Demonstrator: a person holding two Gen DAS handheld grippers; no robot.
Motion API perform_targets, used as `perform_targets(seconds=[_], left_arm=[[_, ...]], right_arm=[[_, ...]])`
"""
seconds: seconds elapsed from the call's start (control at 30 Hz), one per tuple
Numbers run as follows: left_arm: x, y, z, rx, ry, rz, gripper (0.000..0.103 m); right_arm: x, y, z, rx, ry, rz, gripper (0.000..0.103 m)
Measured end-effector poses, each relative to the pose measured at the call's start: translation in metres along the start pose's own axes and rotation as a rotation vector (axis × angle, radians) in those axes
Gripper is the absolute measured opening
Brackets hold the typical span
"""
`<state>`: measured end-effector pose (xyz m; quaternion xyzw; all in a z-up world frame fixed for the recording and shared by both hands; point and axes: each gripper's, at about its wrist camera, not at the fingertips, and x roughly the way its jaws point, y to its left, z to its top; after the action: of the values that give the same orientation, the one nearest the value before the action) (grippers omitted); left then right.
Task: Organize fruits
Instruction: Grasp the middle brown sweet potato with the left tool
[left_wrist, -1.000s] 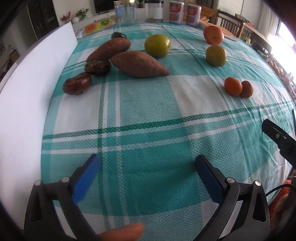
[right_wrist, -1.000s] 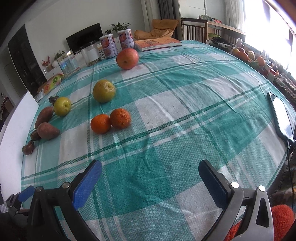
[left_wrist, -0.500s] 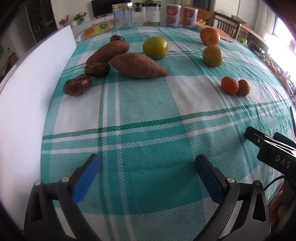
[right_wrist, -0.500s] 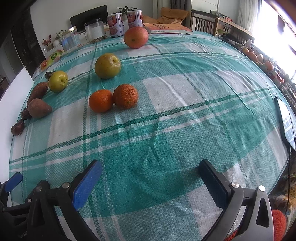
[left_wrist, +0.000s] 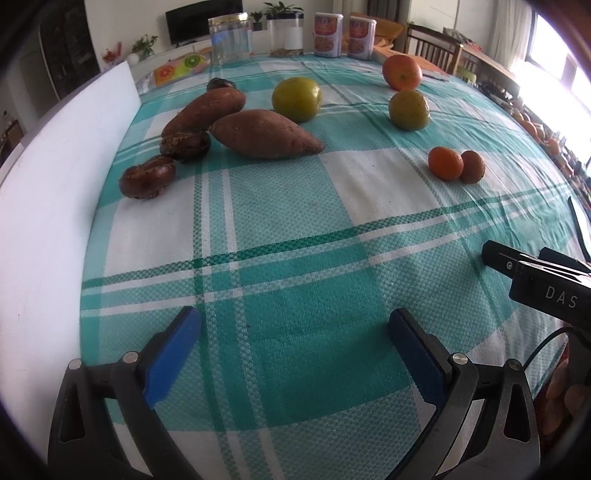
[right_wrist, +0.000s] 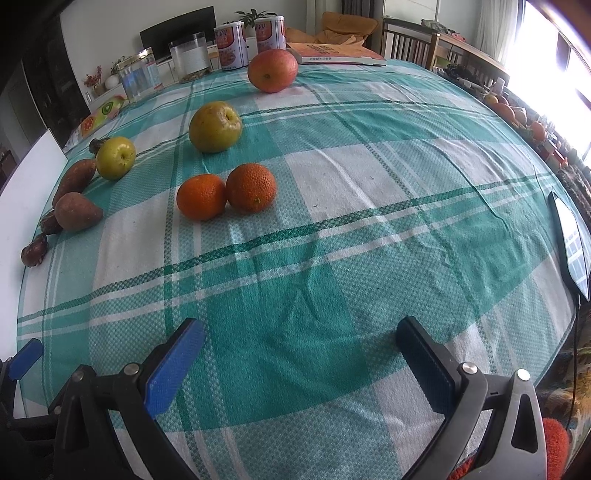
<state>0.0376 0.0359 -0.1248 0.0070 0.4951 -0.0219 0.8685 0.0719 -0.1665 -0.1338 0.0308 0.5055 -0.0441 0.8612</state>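
From my left wrist view I see the left gripper (left_wrist: 293, 338) low over the bench draped in a teal-and-white checked cloth (left_wrist: 295, 229), its blue-padded jaws wide apart with nothing between them. Only this view shows the black body of the right gripper (left_wrist: 539, 280) from the side, with white letters "DAS" legible on it. The right wrist view shows the right gripper (right_wrist: 299, 350) from behind, jaws likewise spread and empty, and it alone shows a dark flat tablet (right_wrist: 569, 243) lying at the cloth's right edge and an orange-covered book (right_wrist: 336, 53) at the far end. The fruit lies well ahead of both grippers: two small orange mandarins (right_wrist: 225, 192) touching each other, a yellow-green pear (right_wrist: 215, 127) beyond them, a large red-orange fruit (right_wrist: 272, 70) farther back, and a yellow-green apple (left_wrist: 296, 99) to the left. Next to the apple lie two reddish-brown sweet potatoes (left_wrist: 264, 133) and dark brown chestnut-like pieces (left_wrist: 147, 177), near a white board (left_wrist: 48, 206) along the left edge. Two printed tins (left_wrist: 345, 36) and clear jars (left_wrist: 231, 38) stand at the back; their labels are unreadable.
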Motion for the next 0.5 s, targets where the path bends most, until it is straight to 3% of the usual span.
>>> perform_targets(seconds=[0.17, 0.3, 0.37, 0.5], left_arm=[[-0.001, 0.013, 0.011, -0.074, 0.011, -0.102, 0.101], [0.000, 0.027, 0.046, -0.183, -0.015, -0.214, 0.101], [0.003, 0.028, 0.067, -0.201, -0.041, -0.234, 0.101], [0.026, 0.026, 0.100, -0.219, -0.032, -0.205, 0.100]], right_arm=[[0.000, 0.000, 0.000, 0.000, 0.000, -0.001, 0.103], [0.000, 0.001, -0.001, -0.001, -0.003, -0.006, 0.103], [0.000, 0.001, -0.001, 0.000, -0.005, -0.007, 0.103], [0.000, 0.000, -0.001, 0.002, -0.008, -0.004, 0.103]])
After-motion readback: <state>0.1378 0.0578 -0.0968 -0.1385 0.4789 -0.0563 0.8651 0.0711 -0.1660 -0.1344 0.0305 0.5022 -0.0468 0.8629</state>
